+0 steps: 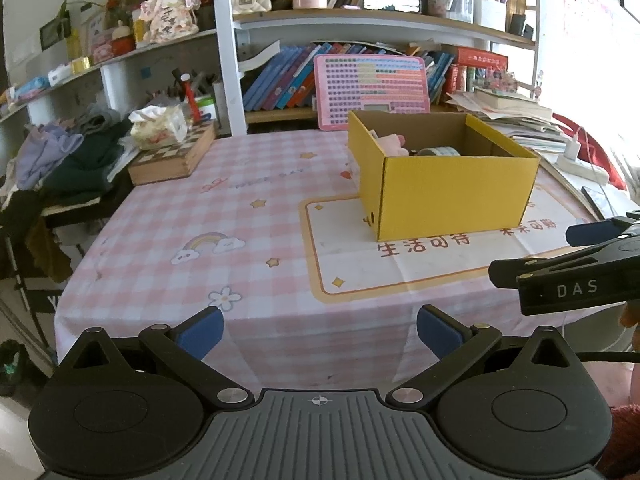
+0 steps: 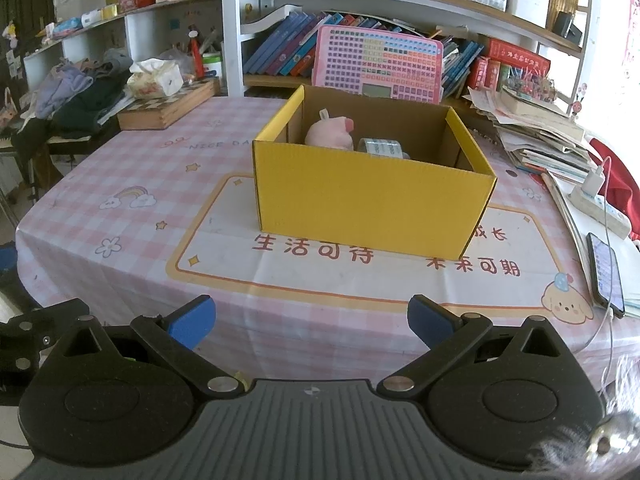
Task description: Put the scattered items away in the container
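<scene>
A yellow cardboard box (image 2: 372, 204) stands on the pink checked tablecloth, also seen in the left wrist view (image 1: 448, 196). Inside it lie a pink plush toy (image 2: 330, 133) and a roll of patterned tape (image 2: 380, 147); both show partly in the left wrist view, toy (image 1: 390, 143) and tape (image 1: 438, 152). My left gripper (image 1: 318, 330) is open and empty, held near the table's front edge. My right gripper (image 2: 310, 320) is open and empty, in front of the box. The right gripper also shows at the right of the left wrist view (image 1: 532, 254).
A wooden chess box (image 1: 172, 156) with a tissue pack (image 1: 158, 126) sits back left beside piled clothes (image 1: 68, 160). A pink chart board (image 2: 378, 66) leans behind the box. Stacked books (image 2: 540, 136), a power strip (image 2: 600, 204) and a phone (image 2: 606, 276) lie at the right.
</scene>
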Tool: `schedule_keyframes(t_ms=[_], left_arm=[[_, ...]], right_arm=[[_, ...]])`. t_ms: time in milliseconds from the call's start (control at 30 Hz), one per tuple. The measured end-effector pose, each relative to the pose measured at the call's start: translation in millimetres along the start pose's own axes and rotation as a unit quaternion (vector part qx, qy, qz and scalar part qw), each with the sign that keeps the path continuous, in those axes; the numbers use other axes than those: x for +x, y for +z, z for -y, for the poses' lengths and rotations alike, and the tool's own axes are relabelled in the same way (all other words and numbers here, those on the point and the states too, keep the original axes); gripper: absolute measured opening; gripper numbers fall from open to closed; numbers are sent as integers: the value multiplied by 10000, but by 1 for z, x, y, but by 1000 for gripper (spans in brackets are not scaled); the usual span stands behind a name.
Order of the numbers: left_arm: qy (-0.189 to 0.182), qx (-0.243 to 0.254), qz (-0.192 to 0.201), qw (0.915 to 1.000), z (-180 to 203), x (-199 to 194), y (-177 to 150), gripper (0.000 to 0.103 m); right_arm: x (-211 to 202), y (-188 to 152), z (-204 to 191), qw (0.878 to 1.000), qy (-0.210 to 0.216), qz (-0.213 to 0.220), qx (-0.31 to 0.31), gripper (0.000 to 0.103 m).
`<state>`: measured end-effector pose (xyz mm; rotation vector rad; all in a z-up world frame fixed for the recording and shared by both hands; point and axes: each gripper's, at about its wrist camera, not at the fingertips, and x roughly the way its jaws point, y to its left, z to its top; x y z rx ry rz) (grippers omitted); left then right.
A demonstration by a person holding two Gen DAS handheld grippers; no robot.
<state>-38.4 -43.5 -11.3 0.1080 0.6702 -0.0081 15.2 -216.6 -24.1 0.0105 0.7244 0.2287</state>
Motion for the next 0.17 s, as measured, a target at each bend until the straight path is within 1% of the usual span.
schedule_keyframes(t_ms=[167], left_arm=[[-16,-18,-3,10000,0,0,0,103]], right_arm=[[3,0,-1,10000,-6,-46,2,103]])
